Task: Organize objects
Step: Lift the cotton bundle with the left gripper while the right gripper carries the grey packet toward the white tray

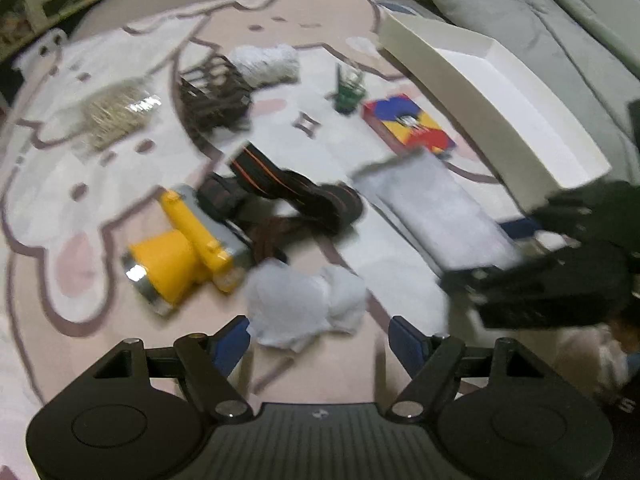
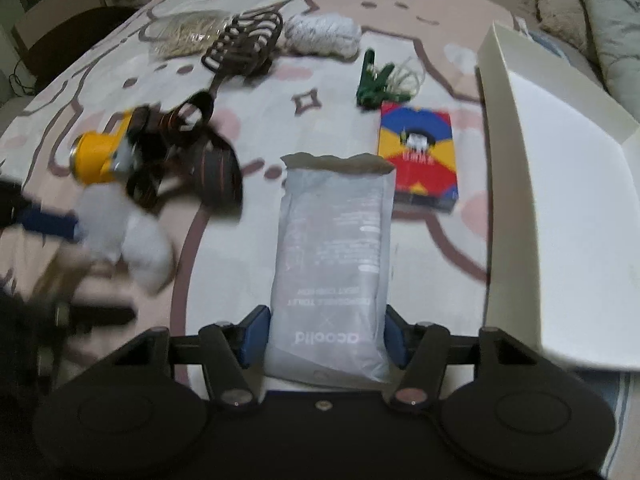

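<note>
Evidently sorting, the right tongs point(image 2: 326, 338) straddled the grey pouch point(image 2: 332, 256), grip uncertain, white box point(image 2: 560, 184) at three o'clock; left tongs point(image 1: 320, 338) gaped over white wadding point(image 1: 304, 304).

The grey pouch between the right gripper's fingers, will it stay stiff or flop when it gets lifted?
The grey pouch looks like soft film with a torn top edge, so it will probably sag beyond the right gripper. It lies flat and thin, so it is likely light. Its smooth surface might slip.
</note>
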Motion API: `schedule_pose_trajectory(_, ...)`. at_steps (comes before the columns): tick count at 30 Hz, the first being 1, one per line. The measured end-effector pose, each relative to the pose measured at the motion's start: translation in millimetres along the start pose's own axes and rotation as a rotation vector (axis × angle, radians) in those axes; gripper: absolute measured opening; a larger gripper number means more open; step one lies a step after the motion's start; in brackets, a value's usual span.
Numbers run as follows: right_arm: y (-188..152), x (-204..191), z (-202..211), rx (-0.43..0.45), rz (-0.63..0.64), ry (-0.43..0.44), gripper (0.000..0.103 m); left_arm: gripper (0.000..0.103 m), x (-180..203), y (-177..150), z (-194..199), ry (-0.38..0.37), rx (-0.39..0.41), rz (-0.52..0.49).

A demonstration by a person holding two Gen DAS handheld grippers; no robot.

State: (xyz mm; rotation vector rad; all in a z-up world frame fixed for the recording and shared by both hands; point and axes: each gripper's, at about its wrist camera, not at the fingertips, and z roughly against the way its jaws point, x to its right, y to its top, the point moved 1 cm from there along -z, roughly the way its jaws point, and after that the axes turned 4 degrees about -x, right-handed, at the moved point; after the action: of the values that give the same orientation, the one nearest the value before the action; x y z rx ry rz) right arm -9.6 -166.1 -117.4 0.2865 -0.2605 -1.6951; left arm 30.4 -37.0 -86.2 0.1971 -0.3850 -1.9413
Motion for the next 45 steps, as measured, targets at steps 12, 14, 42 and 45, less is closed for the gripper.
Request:
schedule_pose_trajectory(12, 11.2, 7.1, -13.6, -0.022, -0.106, -0.002, 0.077, 0.077, 5.0, 9.1, -18.9, 0.042, 0.005, 0.002)
schedule_pose_trajectory(14, 11.6, 5.6, -15.3, -0.024, -0.095, -0.010, 0.077, 0.077, 3.3, 8.9, -23.2, 0.043, -0.005, 0.024)
schedule_pose_trajectory(42, 27.0, 15.7, 81.8, 0.301, -0.094, -0.108, 0.056, 0.068, 1.5, 35.5, 59.3, -0.079, 0.305, -0.043)
schedule_pose_trajectory(45, 31.9, 20.3, 96.2, 0.329, -0.112, -0.107, 0.056, 0.068, 7.1, 41.1, 69.3, -0.074, 0.328, -0.053)
